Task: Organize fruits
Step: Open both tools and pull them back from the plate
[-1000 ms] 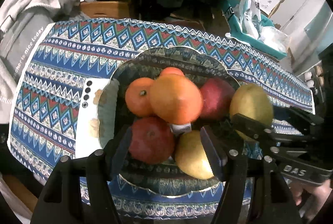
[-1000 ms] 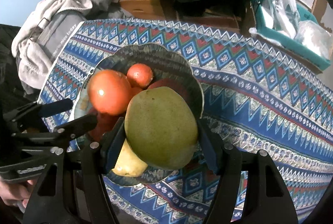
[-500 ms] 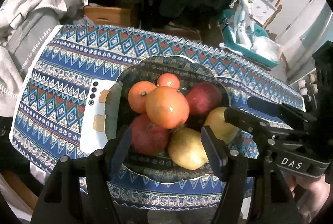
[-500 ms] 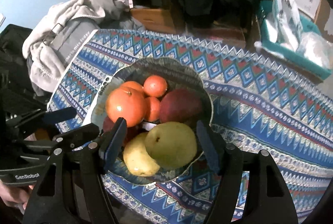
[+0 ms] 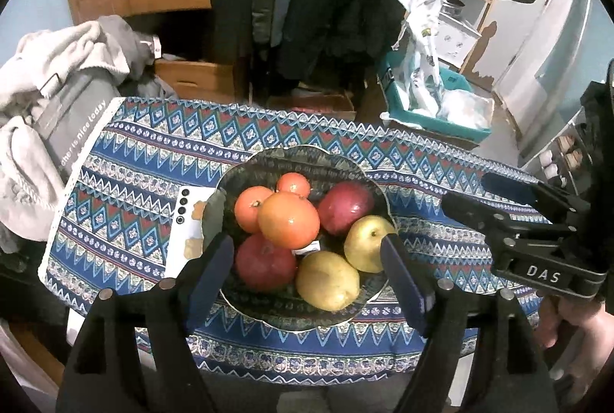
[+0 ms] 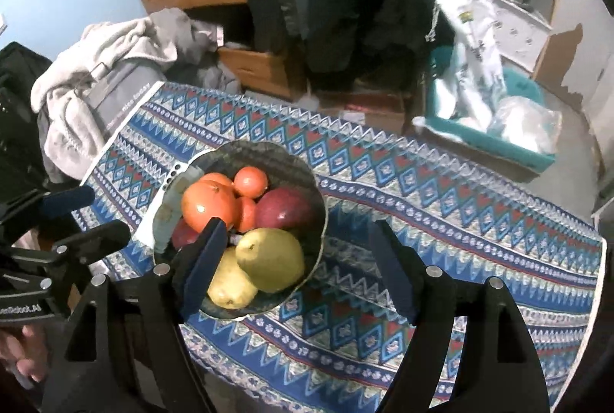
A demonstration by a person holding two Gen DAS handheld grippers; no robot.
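A dark patterned bowl (image 5: 264,165) (image 6: 307,179) sits on the blue patterned tablecloth, full of fruit: a large orange (image 5: 288,220) (image 6: 209,206), smaller oranges (image 5: 293,184) (image 6: 250,182), red apples (image 5: 345,207) (image 6: 284,207) and two yellow-green pears (image 5: 328,280) (image 5: 366,242) (image 6: 270,259). My left gripper (image 5: 307,275) is open and empty, above the bowl's near side. My right gripper (image 6: 297,267) is open and empty, above the bowl's right side; it also shows in the left wrist view (image 5: 495,196).
A white phone (image 5: 188,225) lies left of the bowl. Grey clothes (image 5: 57,94) are heaped at the table's left end. A teal bin with plastic bags (image 5: 433,106) stands beyond the far right edge. Dark coats and wooden louvred doors are behind.
My right gripper let go of the green pear, which now lies in the bowl. Both grippers have drawn back and up from the bowl.
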